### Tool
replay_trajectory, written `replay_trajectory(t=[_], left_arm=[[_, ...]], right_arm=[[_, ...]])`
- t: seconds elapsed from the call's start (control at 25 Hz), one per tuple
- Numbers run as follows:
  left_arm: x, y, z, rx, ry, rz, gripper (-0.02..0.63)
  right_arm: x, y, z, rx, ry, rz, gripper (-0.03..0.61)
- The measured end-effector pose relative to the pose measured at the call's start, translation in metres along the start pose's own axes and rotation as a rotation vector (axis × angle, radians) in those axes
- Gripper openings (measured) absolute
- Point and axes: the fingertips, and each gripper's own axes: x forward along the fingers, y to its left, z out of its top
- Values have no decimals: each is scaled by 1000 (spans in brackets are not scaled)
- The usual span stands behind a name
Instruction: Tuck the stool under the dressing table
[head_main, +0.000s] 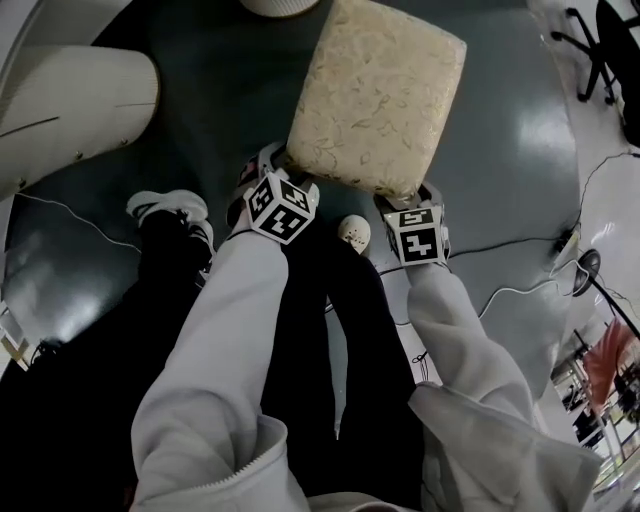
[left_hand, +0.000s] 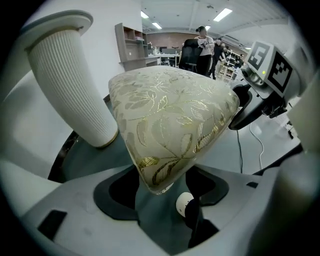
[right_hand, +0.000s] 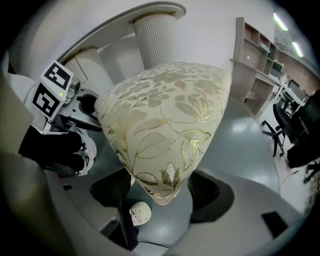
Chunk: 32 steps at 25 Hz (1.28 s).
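Table leg: a white ribbed table leg (head_main: 75, 100) lies across the upper left of my head view. In the left gripper view it (left_hand: 70, 90) rises just left of the seat.
Second leg: another white leg (head_main: 280, 5) shows at the top edge, just past the far side of the seat.
Shoe: a white shoe (head_main: 170, 207) rests on the floor below the ribbed leg, left of my left arm.
Left sleeve: a pale grey sleeve (head_main: 220, 340) runs up to the marker cube.
Left gripper: the left gripper (head_main: 272, 165) is at the near left corner of the stool. In its own view (left_hand: 160, 187) the dark fingers (left_hand: 117, 192) are clamped on that corner, which fills the gap between them.
Stool: the stool (head_main: 378, 95) has a cream padded seat with a gold leaf pattern (left_hand: 172, 115). It is straight ahead of me, near the table legs and to the right of the ribbed one. I cannot see its feet, so I cannot tell whether it rests on the floor.
White object: a small rounded white thing with dark specks (head_main: 352, 232) lies between the two grippers, below the seat.
Right gripper: the right gripper (head_main: 420, 195) is at the near right corner. Its own view (right_hand: 162, 192) shows the fingers (right_hand: 210, 192) pressed against both sides of that corner (right_hand: 165, 120).
Cable: a thin cable (head_main: 500, 245) runs across the floor to the right.
Floor: dark and glossy (head_main: 500, 150).
Office chair: a black office chair (head_main: 600, 40) stands at the far upper right.
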Motion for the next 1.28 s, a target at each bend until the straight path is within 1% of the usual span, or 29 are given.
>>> replay_trajectory(t=[0.12, 0.32, 0.48, 0.64, 0.84, 1.04, 1.28], left_arm=[[-5, 1, -15, -76, -3, 35, 290], [-16, 1, -39, -149, -9, 68, 290], [-23, 4, -54, -227, -4, 108, 290], [-32, 6, -74, -294, 18, 134, 289], [-41, 9, -103, -389, 69, 159, 288], [-51, 23, -123, -480, 72, 193, 290], [-57, 51, -134, -553, 48, 230, 290]], right_arm=[[6, 5, 9, -80, 10, 27, 403], [10, 21, 14, -149, 18, 52, 403], [16, 31, 25, -230, 24, 86, 403], [22, 46, 34, -306, 33, 117, 403], [31, 68, 45, -391, 47, 152, 403], [44, 88, 68, -487, 37, 189, 403], [59, 104, 103, -565, 43, 213, 403]])
